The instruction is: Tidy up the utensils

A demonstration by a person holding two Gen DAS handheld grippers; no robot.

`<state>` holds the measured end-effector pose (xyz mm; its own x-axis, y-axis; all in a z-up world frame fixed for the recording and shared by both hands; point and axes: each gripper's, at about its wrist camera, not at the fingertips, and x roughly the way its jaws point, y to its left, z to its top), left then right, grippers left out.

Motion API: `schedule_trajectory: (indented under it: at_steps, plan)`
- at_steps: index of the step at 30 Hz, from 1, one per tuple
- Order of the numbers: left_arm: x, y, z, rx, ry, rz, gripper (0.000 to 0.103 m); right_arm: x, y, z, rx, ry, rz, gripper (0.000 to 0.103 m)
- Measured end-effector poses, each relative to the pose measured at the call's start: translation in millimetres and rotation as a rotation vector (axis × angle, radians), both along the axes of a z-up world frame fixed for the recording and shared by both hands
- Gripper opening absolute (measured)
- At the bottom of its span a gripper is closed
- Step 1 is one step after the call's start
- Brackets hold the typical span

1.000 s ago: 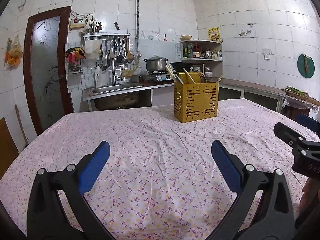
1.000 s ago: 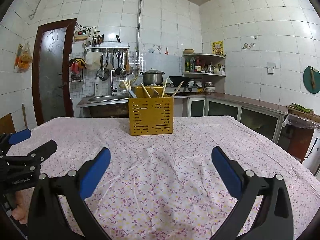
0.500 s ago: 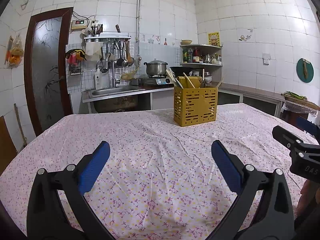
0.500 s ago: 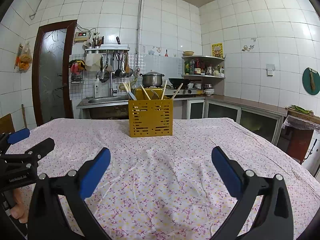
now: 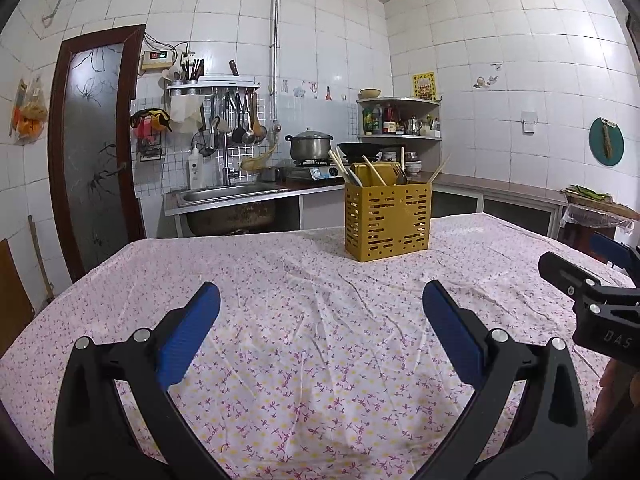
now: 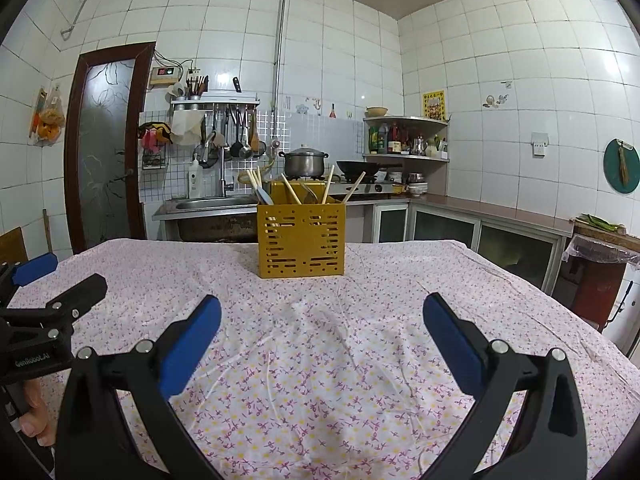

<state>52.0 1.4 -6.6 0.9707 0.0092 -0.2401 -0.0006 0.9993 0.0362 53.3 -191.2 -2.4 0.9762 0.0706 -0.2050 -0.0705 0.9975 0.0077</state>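
A yellow slotted utensil holder [image 5: 387,220] stands on the far middle of the table, also in the right wrist view [image 6: 301,241]. Chopsticks [image 6: 288,188] and a spoon [image 6: 265,196] stick out of its top. My left gripper [image 5: 320,312] is open and empty, low over the near part of the table. My right gripper [image 6: 322,320] is open and empty too, beside it. The right gripper's side shows at the right edge of the left wrist view [image 5: 592,292]; the left gripper's side shows at the left edge of the right wrist view [image 6: 44,300].
The table carries a pink flowered cloth [image 5: 304,320]. Behind it are a steel sink [image 5: 228,196], a stove with a pot [image 5: 310,146] and wok, a corner shelf [image 5: 400,120], a counter along the right wall and a brown door [image 5: 94,152] at left.
Both grippers have tilted up and drawn back slightly, so the holder sits lower in both views. Both stay open and empty.
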Motion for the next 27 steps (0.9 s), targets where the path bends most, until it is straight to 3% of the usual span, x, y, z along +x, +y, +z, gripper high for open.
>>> schedule_trajectory:
  at_steps: [27]
  plan:
    - [0.1,-1.0,-0.5,-0.003,0.005,0.002,0.098,-0.7,-0.9,2.8,-0.004,-0.002,0.002,0.099]
